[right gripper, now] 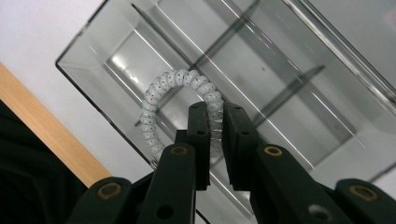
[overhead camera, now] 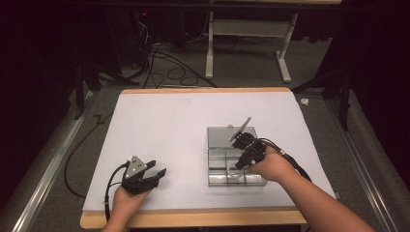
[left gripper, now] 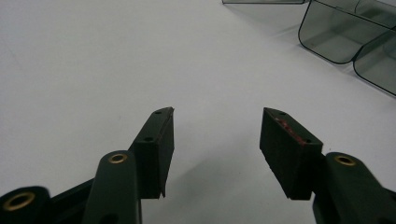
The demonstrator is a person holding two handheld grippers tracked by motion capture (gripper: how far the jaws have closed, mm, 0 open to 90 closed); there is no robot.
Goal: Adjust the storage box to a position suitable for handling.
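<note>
A white spiral hair tie [right gripper: 159,88] hangs as a loop from my right gripper [right gripper: 215,109], whose jaws are shut on one side of it. The loop hangs over a near compartment of a clear plastic divider box [right gripper: 93,79]. In the high view the right gripper [overhead camera: 240,166] points down into that box [overhead camera: 212,180] at the table's right, and the box lid [overhead camera: 220,137] lies open behind it. My left gripper [overhead camera: 158,173] rests low near the table's front left, open with nothing between its jaws. Ahead of the left gripper [left gripper: 217,116] is bare white table.
The white tabletop [overhead camera: 169,125] has a wooden front edge [overhead camera: 193,218], which also shows close beside the box as a wooden edge [right gripper: 46,140]. Clear box corners [left gripper: 336,37] lie far right of the left gripper. Cables and a white table frame [overhead camera: 210,48] are on the floor beyond.
</note>
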